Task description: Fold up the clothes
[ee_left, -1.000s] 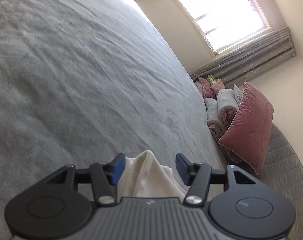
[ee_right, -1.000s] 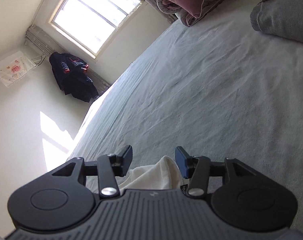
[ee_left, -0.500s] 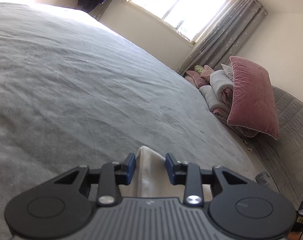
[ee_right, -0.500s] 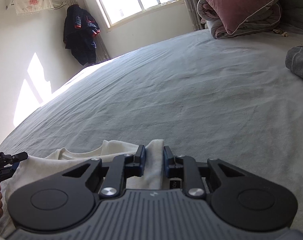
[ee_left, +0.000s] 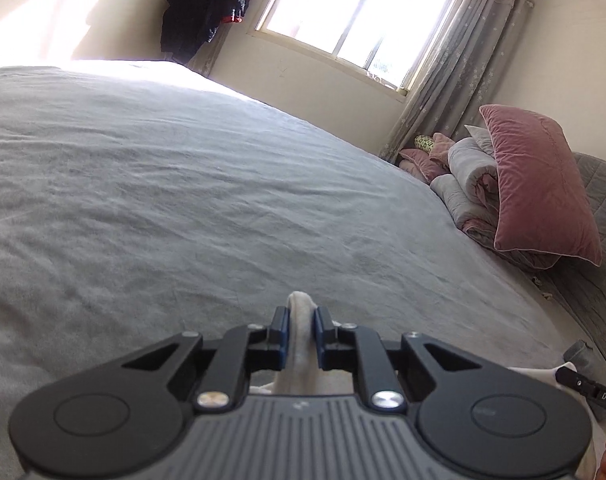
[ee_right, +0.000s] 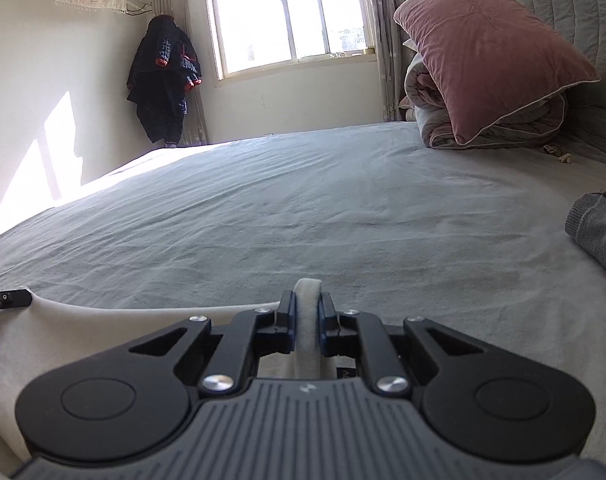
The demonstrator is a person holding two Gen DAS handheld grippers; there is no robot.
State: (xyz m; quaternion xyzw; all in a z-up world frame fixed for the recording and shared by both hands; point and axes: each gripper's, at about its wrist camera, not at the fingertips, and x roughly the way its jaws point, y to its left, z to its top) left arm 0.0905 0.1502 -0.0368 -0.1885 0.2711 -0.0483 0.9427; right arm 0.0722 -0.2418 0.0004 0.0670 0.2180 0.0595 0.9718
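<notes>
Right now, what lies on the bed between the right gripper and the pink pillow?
Only bare grey bedsheet lies between the right gripper and the pink pillow, seen in the right wrist view. A folded grey garment sits off to the right.

Left claw point(ee_left: 301, 330): fingers drawn close, blue pads point(ee_left: 281, 330) pinching a fold of cream cloth point(ee_left: 301, 308) that rises between them. Held low, pointing level across the bed point(ee_left: 183, 200) toward its far edge.

Right claw point(ee_right: 307, 318): fingers likewise closed, pads point(ee_right: 289, 318) clamped on a cream fold. Same low, level pose. Its tip shows at the right edge of the left wrist view, beside the left claw.
</notes>
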